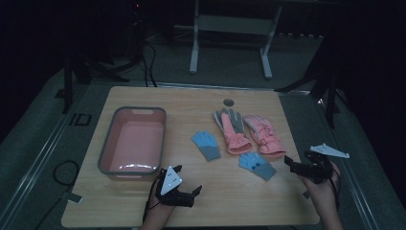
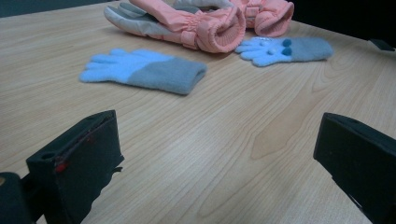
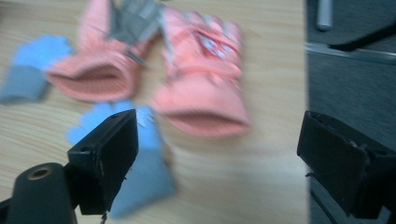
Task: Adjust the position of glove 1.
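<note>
Two blue knit gloves with grey cuffs lie mid-table, one (image 1: 206, 144) (image 2: 144, 70) left of the other (image 1: 257, 165) (image 2: 285, 49). Behind them lie two pink ski gloves (image 1: 234, 132) (image 1: 264, 135), cuffs toward me. My left gripper (image 1: 189, 178) (image 2: 215, 154) is low over the bare wood near the front edge. It is open with nothing between its jaws and points toward the gloves. My right gripper (image 1: 297, 157) (image 3: 219, 154) hovers at the table's right edge, open and empty. The right pink glove (image 3: 205, 79) and the nearer blue glove (image 3: 149, 182) lie just ahead of it.
A pink basin with a grey rim (image 1: 107, 143) stands at the table's left, just beyond my left gripper. A round hole (image 1: 229, 102) sits near the table's far edge. Dark stands and cables surround the table; the right edge (image 1: 301, 158) is beside my right gripper.
</note>
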`<action>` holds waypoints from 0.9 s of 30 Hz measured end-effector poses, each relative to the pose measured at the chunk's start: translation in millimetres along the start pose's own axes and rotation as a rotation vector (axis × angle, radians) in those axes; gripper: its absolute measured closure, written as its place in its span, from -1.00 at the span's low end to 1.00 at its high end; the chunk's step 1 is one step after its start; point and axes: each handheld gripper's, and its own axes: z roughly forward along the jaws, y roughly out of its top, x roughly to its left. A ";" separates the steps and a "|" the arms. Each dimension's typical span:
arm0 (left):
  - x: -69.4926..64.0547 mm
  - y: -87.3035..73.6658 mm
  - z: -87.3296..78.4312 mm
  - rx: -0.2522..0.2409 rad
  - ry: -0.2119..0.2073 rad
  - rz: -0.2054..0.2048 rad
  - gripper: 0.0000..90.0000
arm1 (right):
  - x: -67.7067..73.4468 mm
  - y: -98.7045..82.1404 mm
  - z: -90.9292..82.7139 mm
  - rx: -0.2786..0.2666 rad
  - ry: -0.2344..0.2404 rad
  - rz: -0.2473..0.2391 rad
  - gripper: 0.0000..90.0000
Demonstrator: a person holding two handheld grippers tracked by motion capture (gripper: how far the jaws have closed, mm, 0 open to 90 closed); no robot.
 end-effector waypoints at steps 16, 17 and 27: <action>0.6 -0.1 -0.2 -0.003 -0.005 -0.003 -0.98 | 52.6 50.1 34.5 0.016 0.131 -0.117 -0.66; 0.8 -0.1 -0.2 -0.002 -0.007 -0.005 -0.98 | 56.7 52.2 37.2 0.019 0.136 -0.129 -0.66; -0.1 -0.7 -1.4 -0.001 -0.019 -0.004 -0.98 | 91.1 70.5 60.3 0.035 0.220 -0.189 -0.66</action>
